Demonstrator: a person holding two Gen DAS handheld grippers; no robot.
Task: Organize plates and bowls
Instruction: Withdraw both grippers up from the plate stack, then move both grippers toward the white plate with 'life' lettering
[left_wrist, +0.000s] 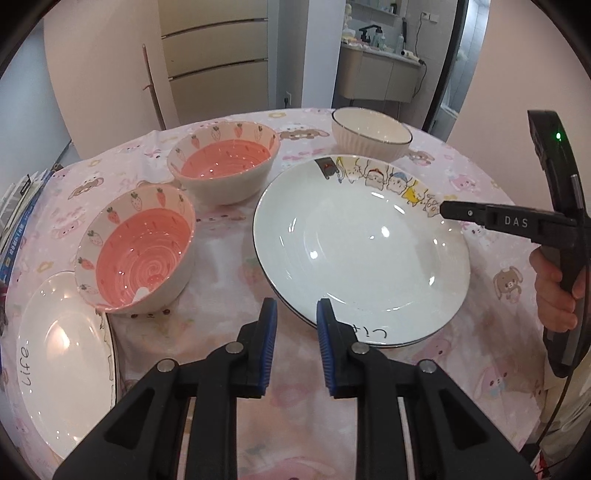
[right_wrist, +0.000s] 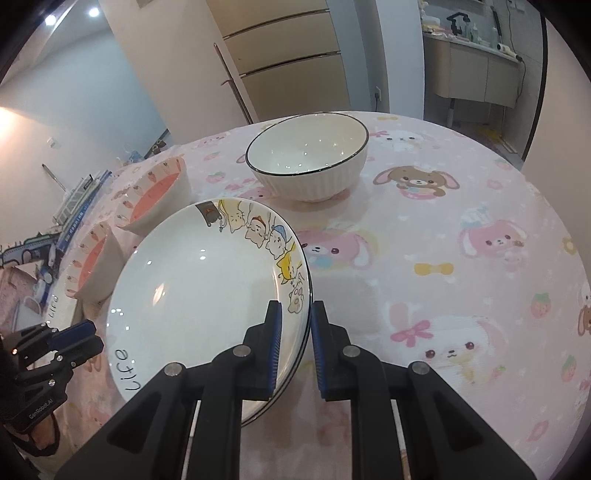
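A white cartoon plate (left_wrist: 362, 251) (right_wrist: 199, 288) marked "Life" lies on top of a second plate (right_wrist: 295, 373), whose rim shows just beneath it. My right gripper (right_wrist: 295, 314) (left_wrist: 443, 212) is shut on the top plate's right rim, one finger over it and one outside. My left gripper (left_wrist: 297, 317) (right_wrist: 90, 332) hovers at the plates' near-left edge, its pads a narrow gap apart with nothing held. Two pink strawberry bowls (left_wrist: 144, 254) (left_wrist: 225, 162) stand side by side to the left. A white ribbed bowl (left_wrist: 369, 136) (right_wrist: 306, 166) stands behind the plates. Another "Life" plate (left_wrist: 62, 350) lies at the near left.
A pink bunny tablecloth (right_wrist: 461, 295) covers the round table. Books (left_wrist: 18, 206) are stacked past the table's left edge. A person's hand (left_wrist: 554, 291) grips the right tool's handle. Cabinets and a doorway lie beyond the far edge.
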